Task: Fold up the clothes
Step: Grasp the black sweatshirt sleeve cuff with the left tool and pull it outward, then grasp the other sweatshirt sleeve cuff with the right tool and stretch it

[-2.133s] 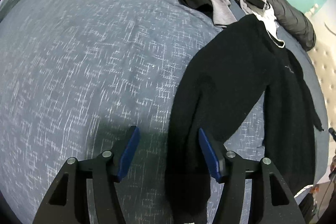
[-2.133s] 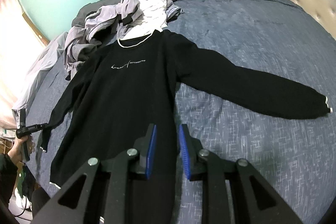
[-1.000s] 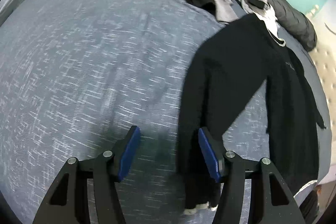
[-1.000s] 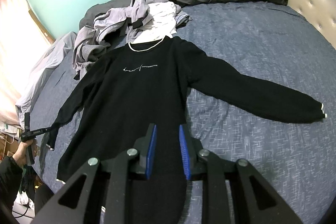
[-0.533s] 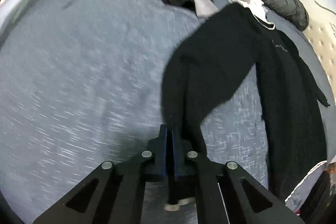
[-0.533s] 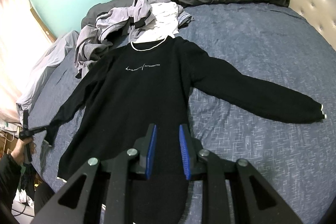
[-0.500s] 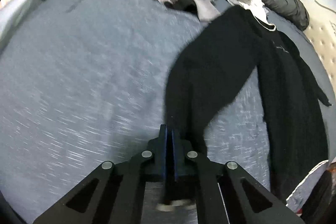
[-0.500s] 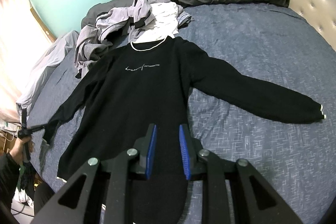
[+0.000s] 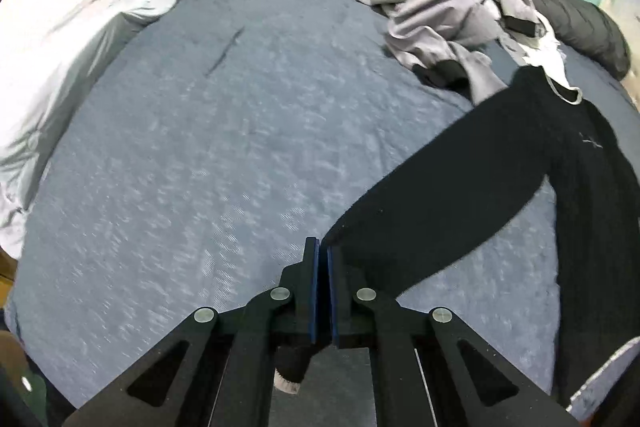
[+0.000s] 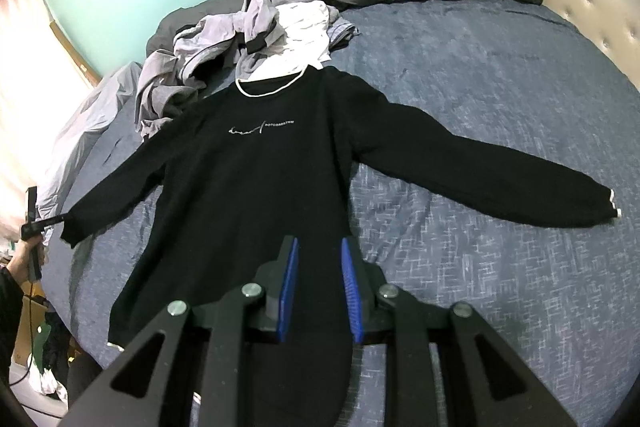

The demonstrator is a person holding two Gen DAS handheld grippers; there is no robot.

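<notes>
- The black sweater (image 10: pixel 256 187) lies flat on the blue bed (image 10: pixel 480 99), neck toward 12 o'clock.
- The left gripper (image 9: pixel 322 291) is pinched tight on one sleeve (image 9: pixel 420 219) near its cuff.
- The right gripper (image 10: pixel 318 291) is a little open, with the sweater's bottom edge between its jaws; I cannot tell if it grips.
- The sweater looks soft and floppy, so cuffs and edges are good to hold.

The left wrist camera is looking steeply down along its fingers, close over the bed (image 9: pixel 224 155). The right one is looking down from the sweater's (image 10: pixel 256 179) bottom edge. Both are showing this sweater and the clothes pile (image 10: pixel 240 39).
</notes>
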